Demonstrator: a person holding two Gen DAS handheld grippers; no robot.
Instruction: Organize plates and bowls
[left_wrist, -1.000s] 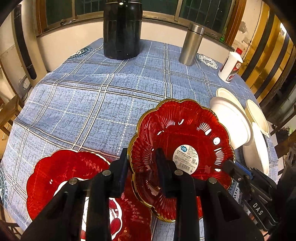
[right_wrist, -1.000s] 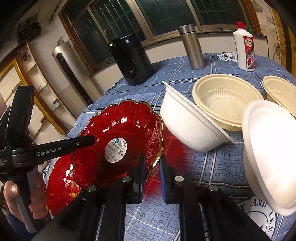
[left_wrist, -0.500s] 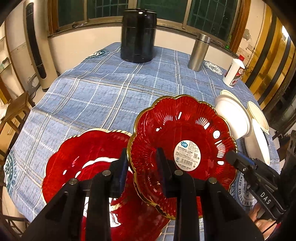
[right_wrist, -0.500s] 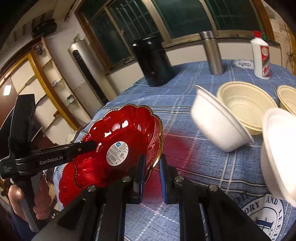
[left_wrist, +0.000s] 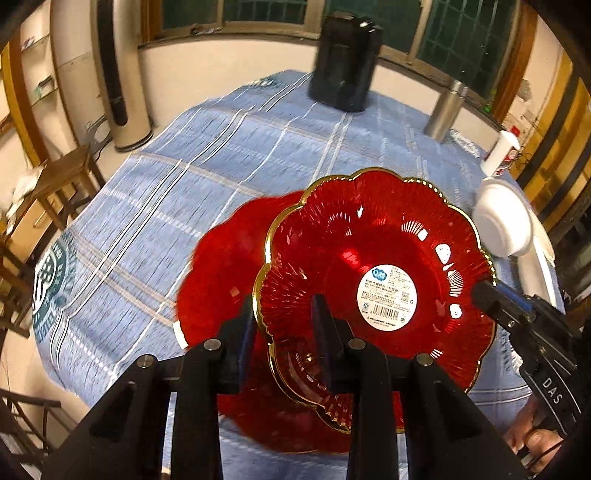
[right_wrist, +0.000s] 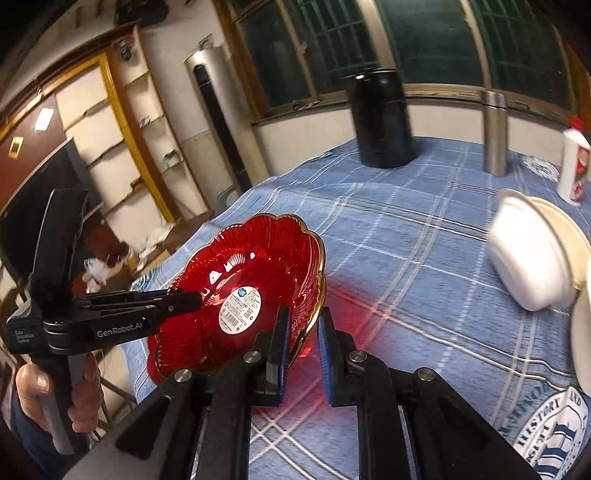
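Observation:
A red scalloped glass plate (left_wrist: 373, 258) with a gold rim and a white barcode label is held in the air, tilted, between both grippers. My left gripper (left_wrist: 286, 325) is shut on its left rim. My right gripper (right_wrist: 301, 332) is shut on its right rim (right_wrist: 314, 295). The plate also shows in the right wrist view (right_wrist: 240, 280). A second red plate (left_wrist: 221, 280) lies on the blue plaid tablecloth, partly under the held plate. A white bowl (right_wrist: 528, 266) leans on its side against a cream bowl (right_wrist: 572, 236) at the right.
A black canister (left_wrist: 343, 62), a steel flask (left_wrist: 445, 110) and a white bottle (left_wrist: 502, 151) stand along the far side of the table. More white bowls (left_wrist: 539, 258) sit at the right edge. Wooden chairs (left_wrist: 62, 177) stand to the left of the table.
Both grippers have lifted the held plate higher and carried it left. It now hangs over the second red plate. The views are blurred by the motion.

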